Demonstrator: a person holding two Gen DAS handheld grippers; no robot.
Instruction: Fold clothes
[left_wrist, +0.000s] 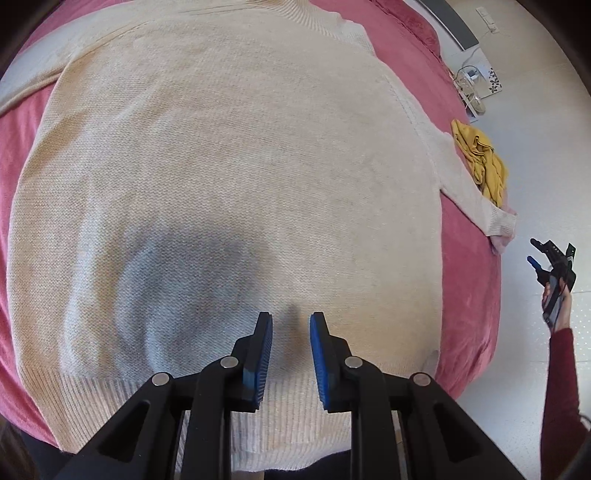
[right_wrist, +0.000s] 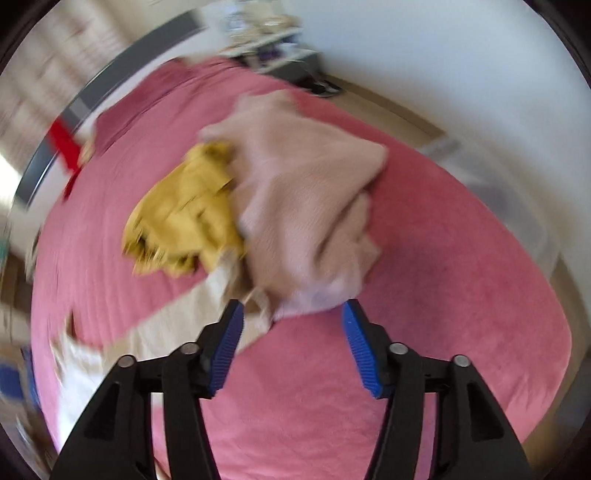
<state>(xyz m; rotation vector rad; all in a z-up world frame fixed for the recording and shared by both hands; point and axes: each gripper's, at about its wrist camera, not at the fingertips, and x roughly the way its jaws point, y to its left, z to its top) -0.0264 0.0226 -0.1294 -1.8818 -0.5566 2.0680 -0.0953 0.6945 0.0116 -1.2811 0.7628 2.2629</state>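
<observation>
Hovering my left claw, jaws apart, over the sweater; soft, floppy knit; I'd pinch its hem; right claw spread too.

A cream knitted sweater with a ribbed hem lies on a soft pink velvety bed cover, beside crumpled mustard-yellow cloth; matt black plastic claws carry ridged blue rubber pads.

Bed with pink cover. Pale speckled floor; white wall. Cluttered white shelf, blurred.
</observation>
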